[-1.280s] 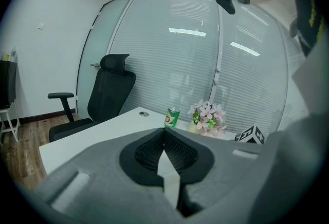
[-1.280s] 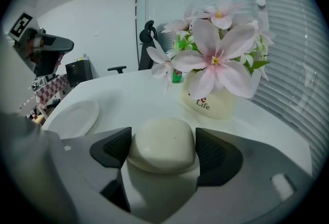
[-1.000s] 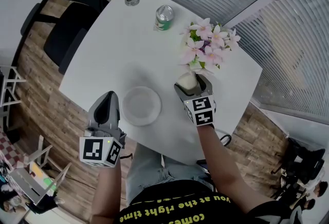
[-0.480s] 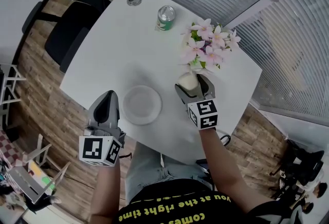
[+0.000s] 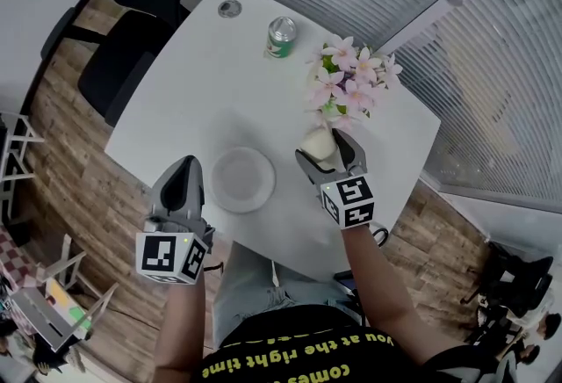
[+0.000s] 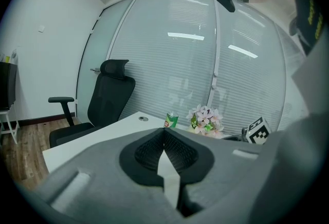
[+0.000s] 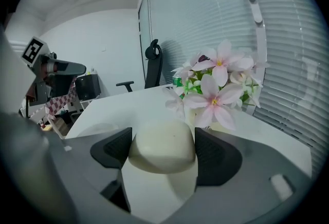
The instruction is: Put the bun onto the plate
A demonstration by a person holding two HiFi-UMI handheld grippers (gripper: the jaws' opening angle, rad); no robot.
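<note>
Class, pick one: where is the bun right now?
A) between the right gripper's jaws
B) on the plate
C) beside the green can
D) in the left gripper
A: the right gripper view shows the bun clamped by the right gripper, and the plate holds nothing.

The bun (image 5: 317, 142) is cream, the plate (image 5: 243, 180) and table (image 5: 211, 83) white, the flowers (image 5: 347, 83) pink, the can (image 5: 281, 36) green.

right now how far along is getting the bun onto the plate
Done: the right claw is shut on the bun, beside the flowers. In hand: that grip only; whether the bun is off the table is unclear. Left: carrying it over to the plate, which is bare, and releasing it there. The left claw is shut and empty near the plate.
</note>
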